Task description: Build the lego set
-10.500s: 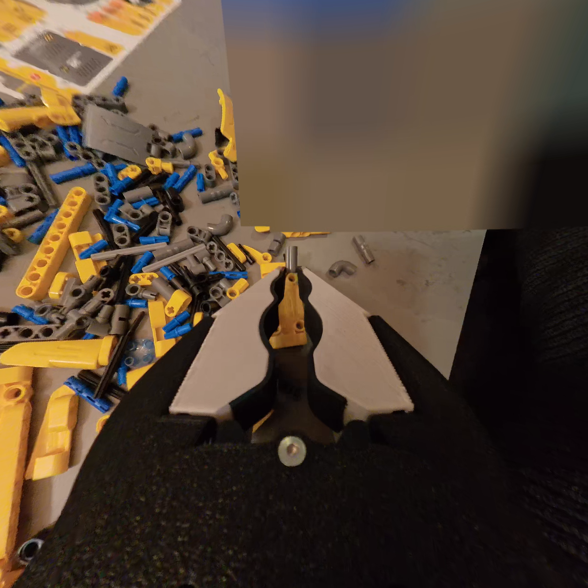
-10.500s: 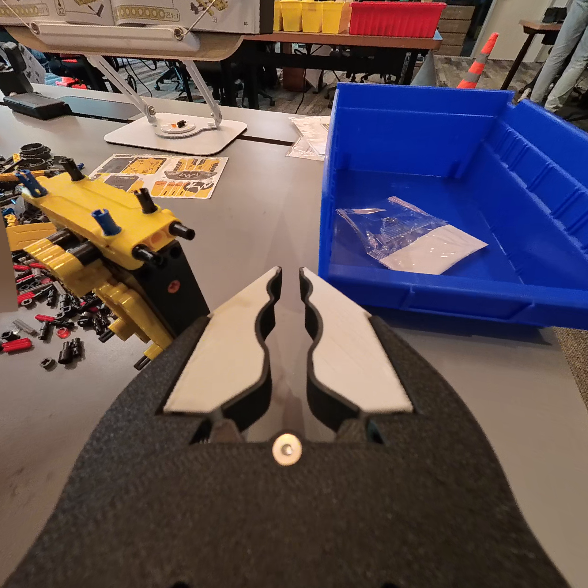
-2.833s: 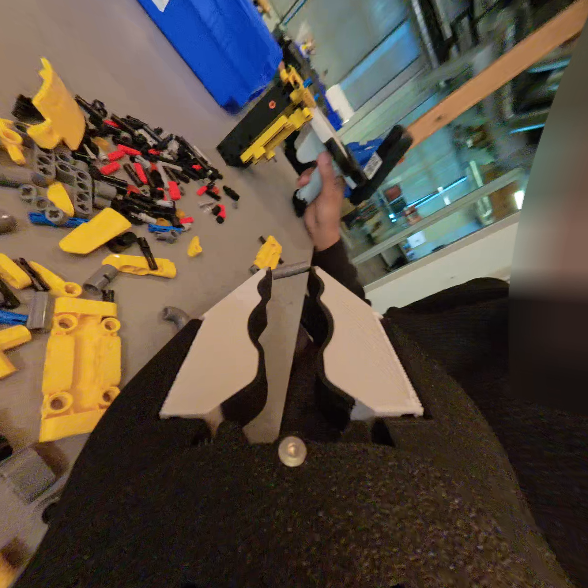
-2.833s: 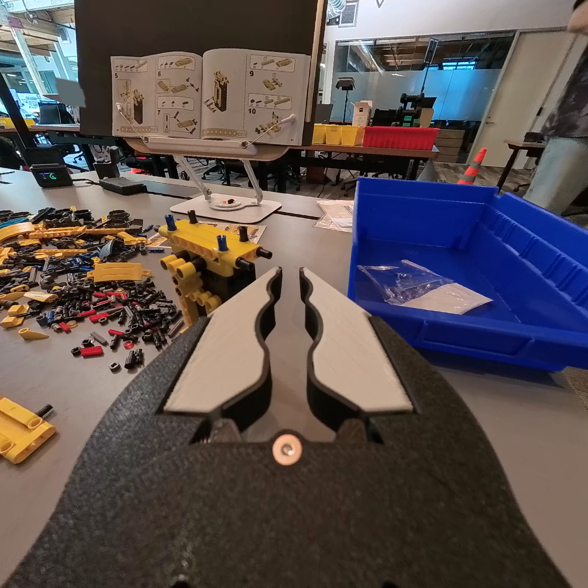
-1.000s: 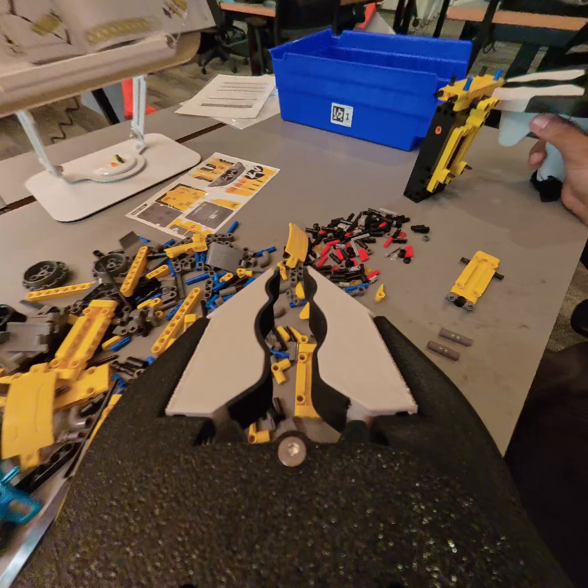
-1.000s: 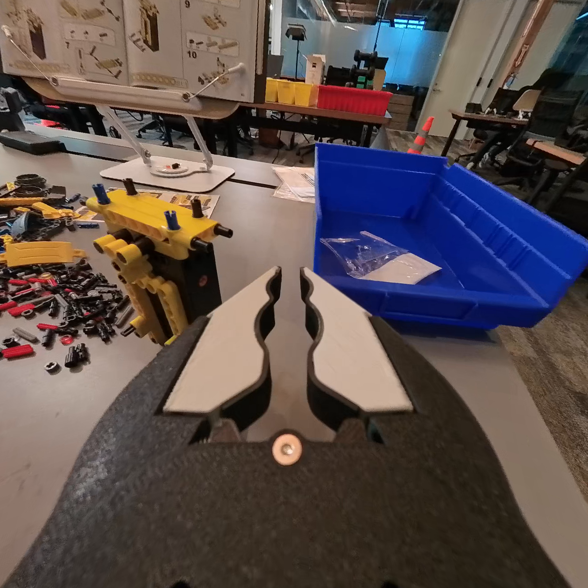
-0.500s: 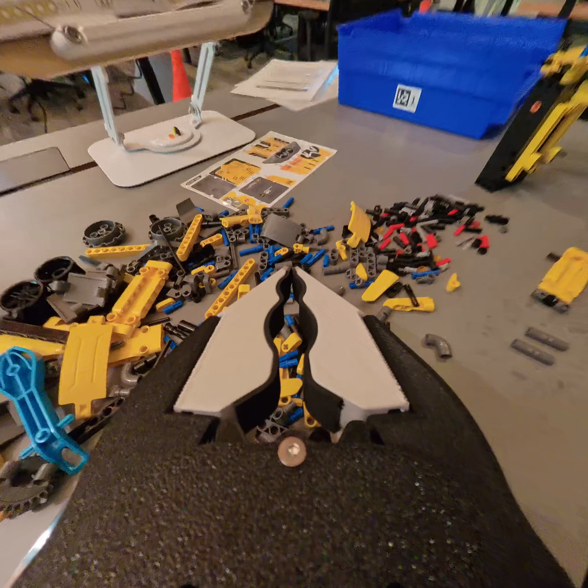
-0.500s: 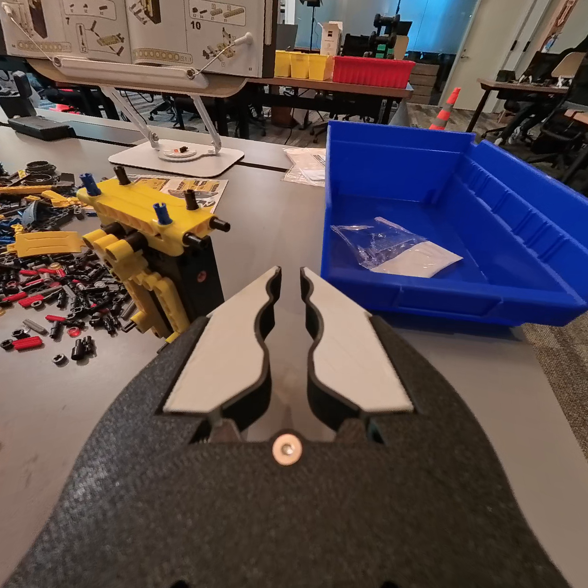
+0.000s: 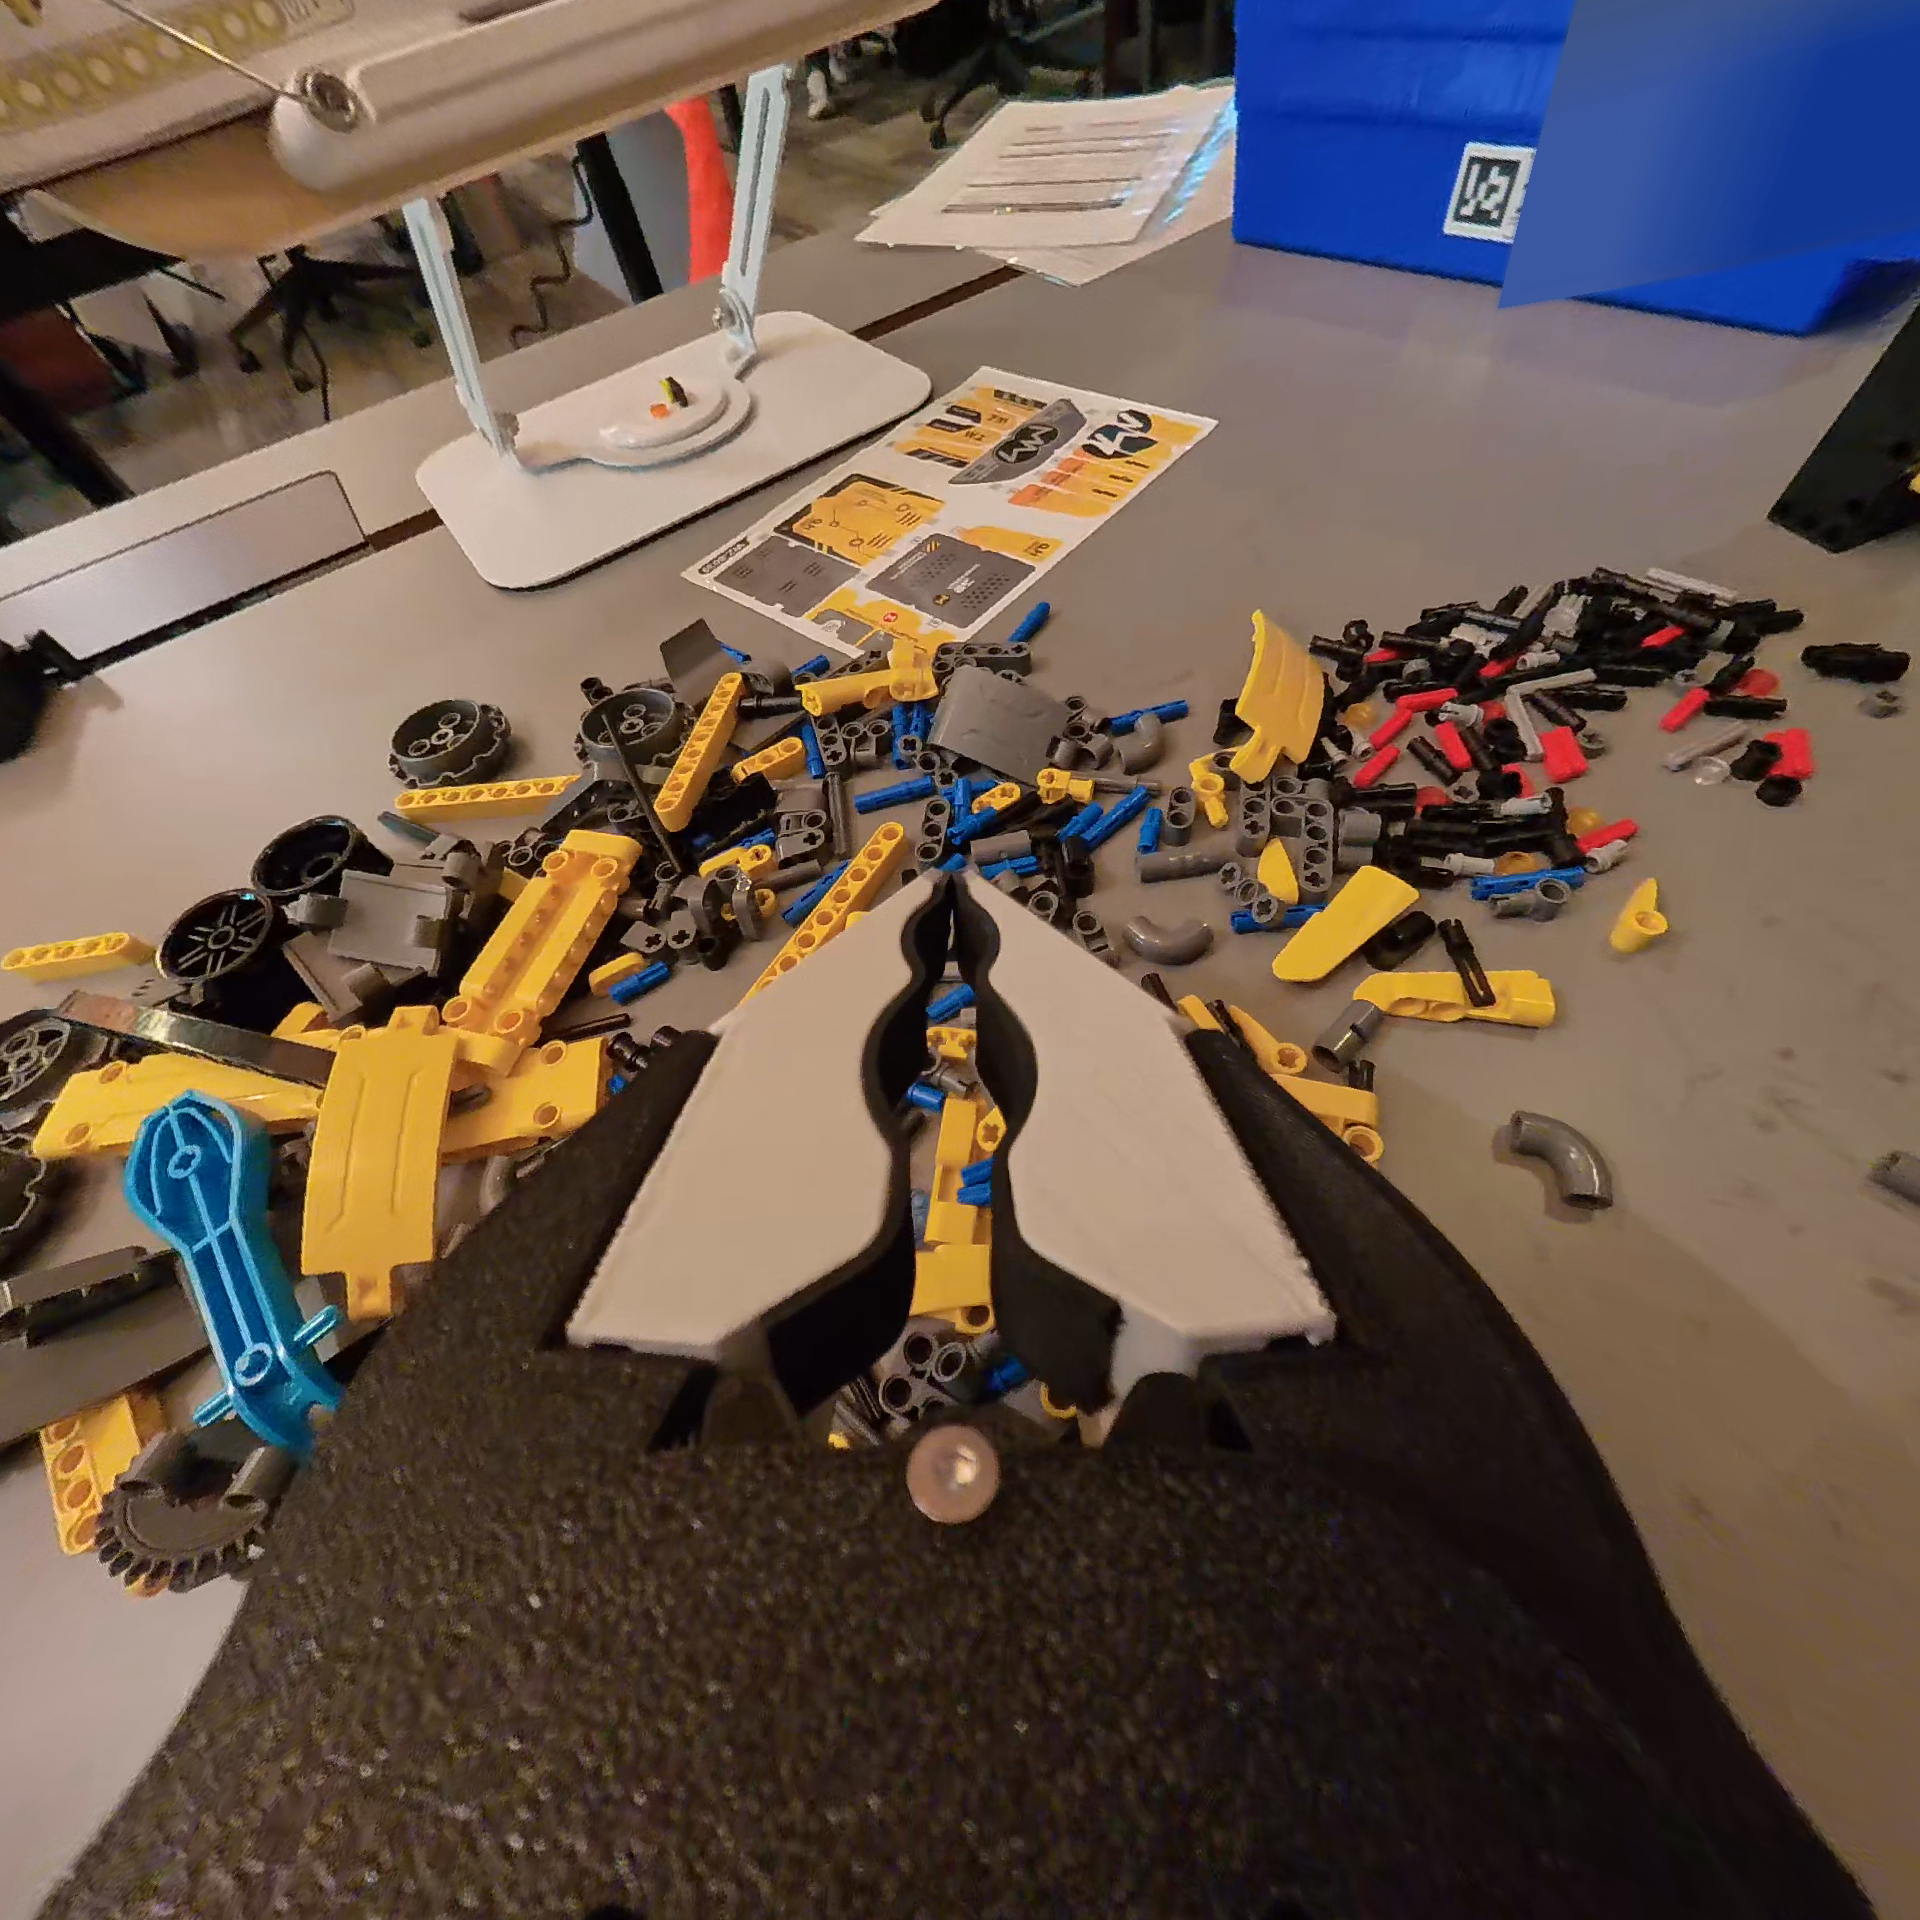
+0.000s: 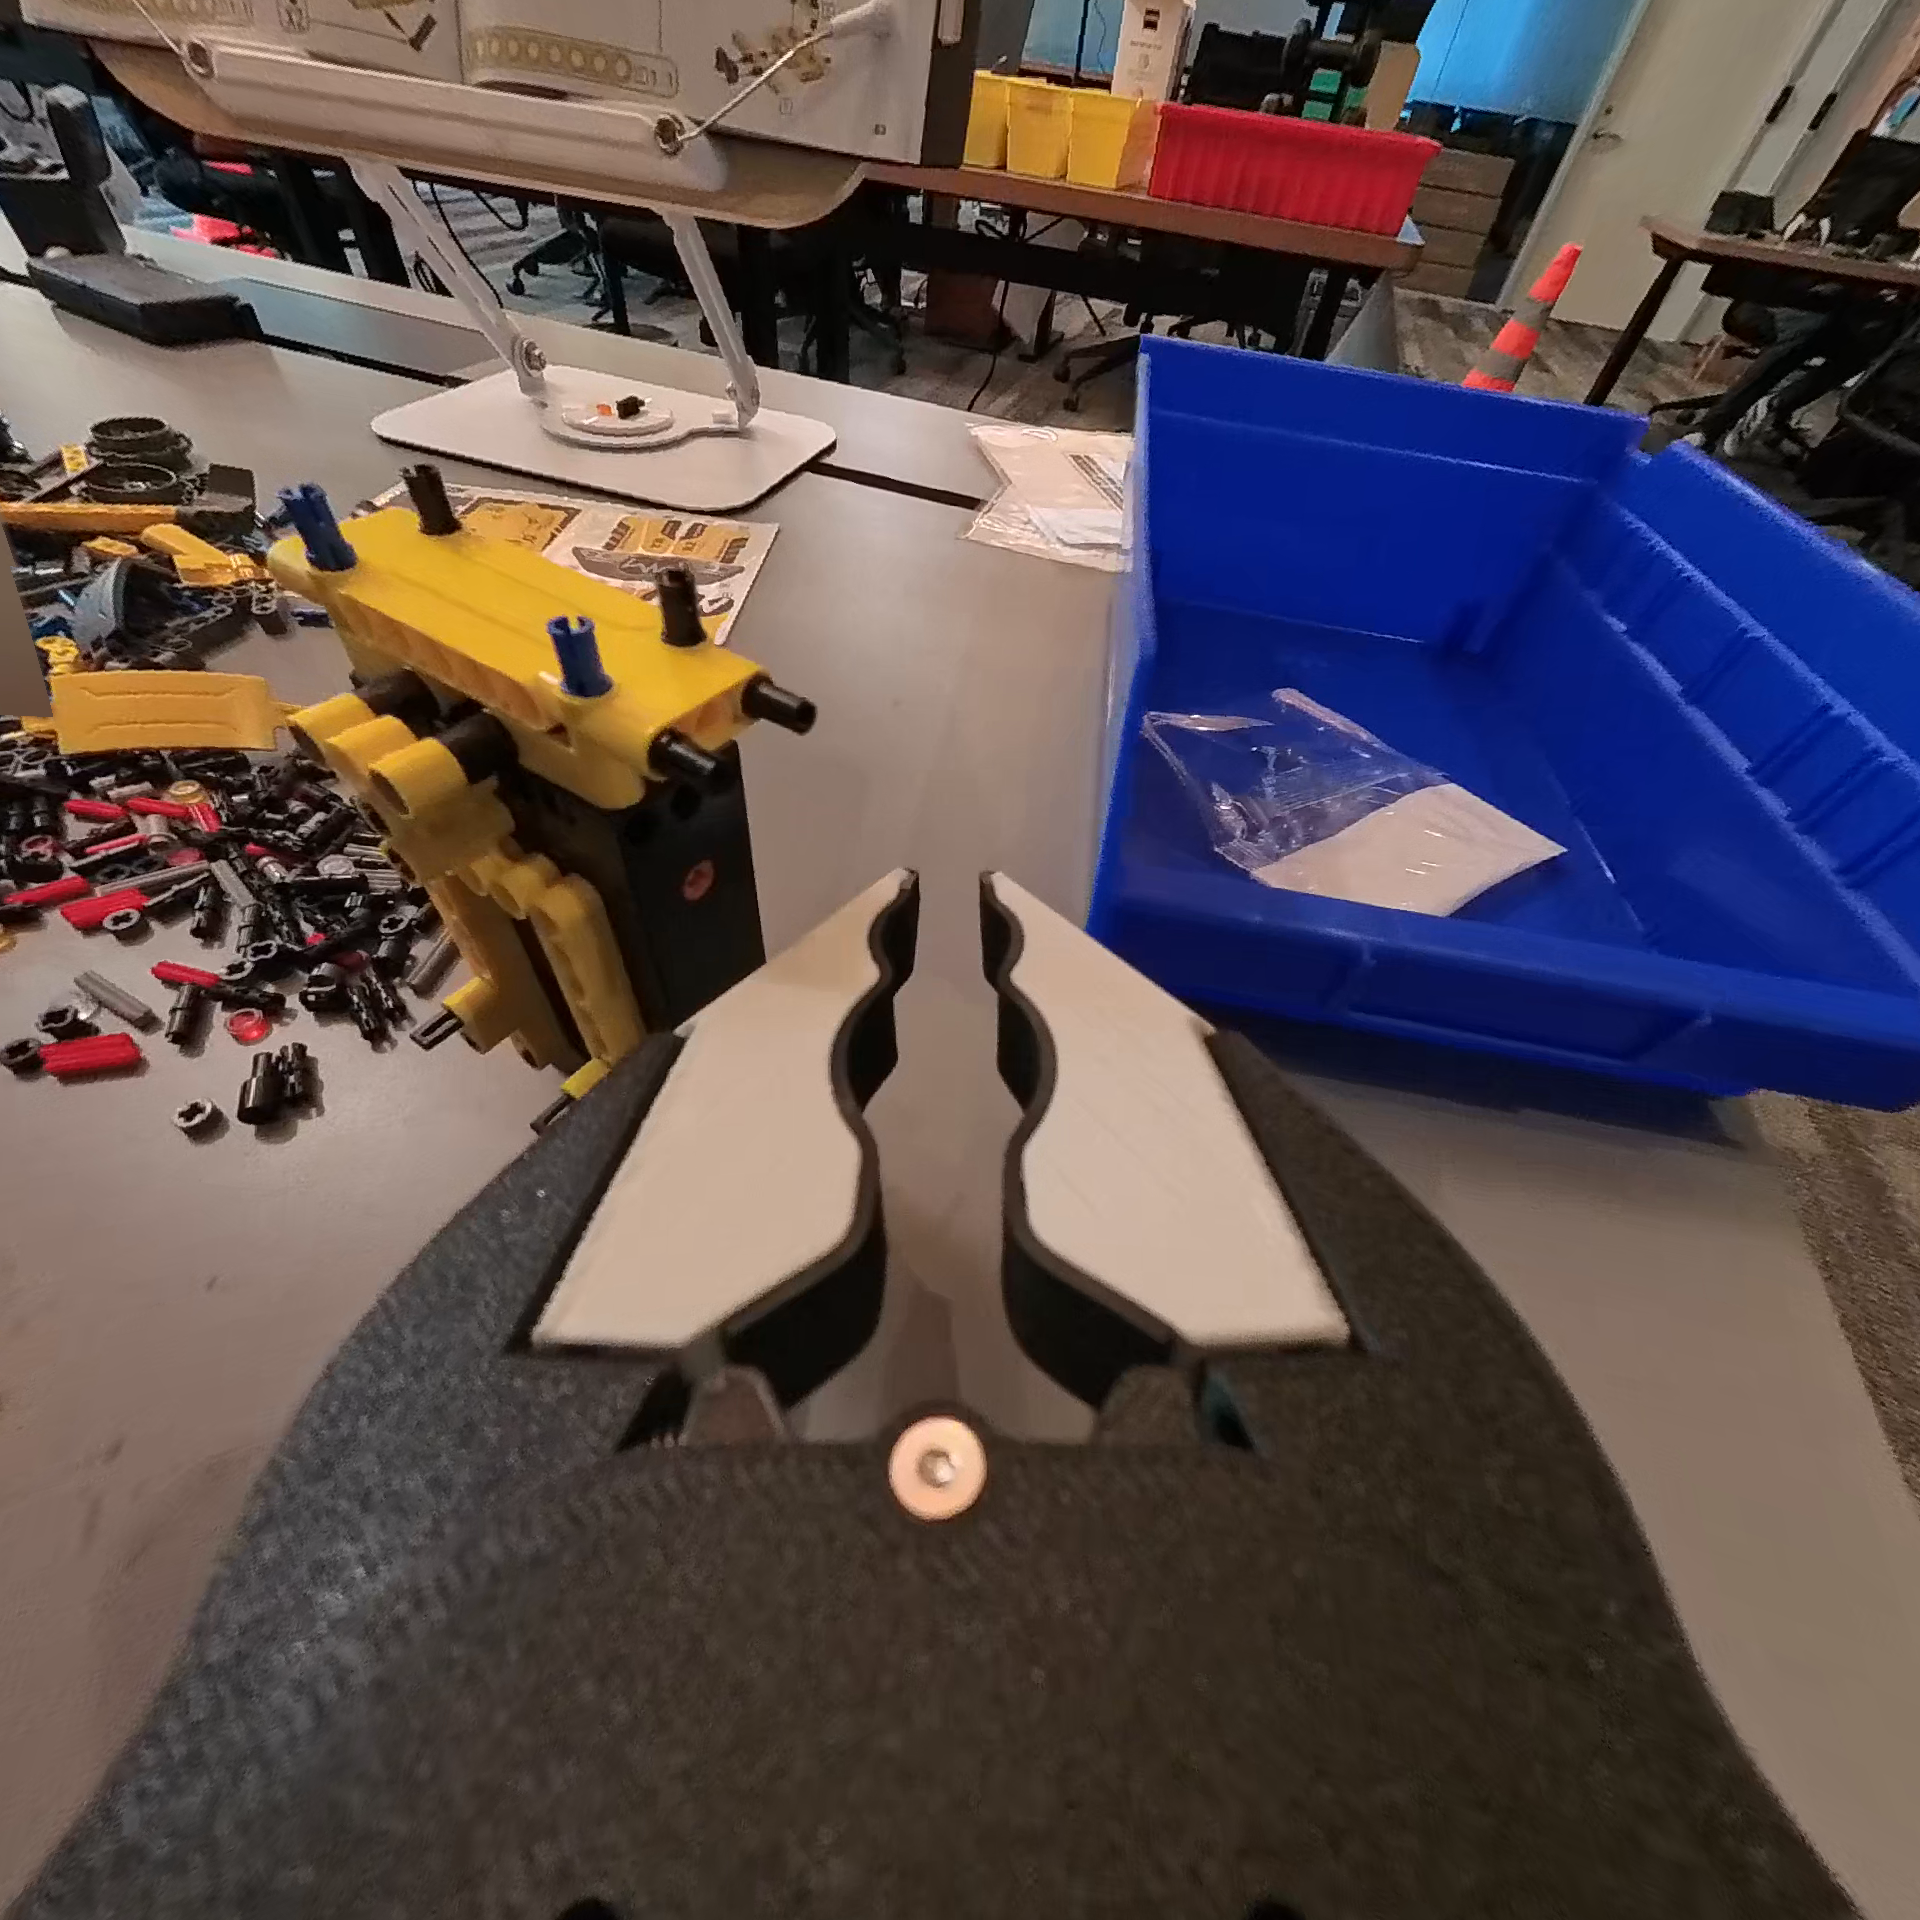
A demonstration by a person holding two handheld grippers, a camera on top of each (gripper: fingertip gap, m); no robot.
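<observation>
My left gripper (image 9: 953, 888) is shut and empty, its tips touching above a heap of loose yellow, grey, blue and black building bricks (image 9: 644, 894) on the grey table (image 9: 1351, 436). A long yellow holed beam (image 9: 831, 914) lies just left of the tips. My right gripper (image 10: 949, 894) is open by a narrow gap and empty. It hovers low over the table (image 10: 935, 644), between a yellow and black brick assembly (image 10: 540, 748) standing to its left and a blue bin (image 10: 1455, 997) to its right.
A clear bag (image 10: 1351, 821) lies in the bin. Small black and red pins (image 10: 208, 883) are spread left of the assembly. A white stand base (image 9: 675, 447), a sticker sheet (image 9: 956, 509), a blue tool (image 9: 223, 1236) and a grey elbow (image 9: 1558, 1158) lie about the heap. The gap from one gripper's tips to the other's is roughly 40 centimetres. From the left gripper's tips to the grey elbow (image 9: 1558, 1158) is close to 12 centimetres.
My left gripper let go of the yellow piece it held 10.5 s ago, swung back over the brick heap and closed its jaws. The right gripper has only shifted slightly beside the assembly.
</observation>
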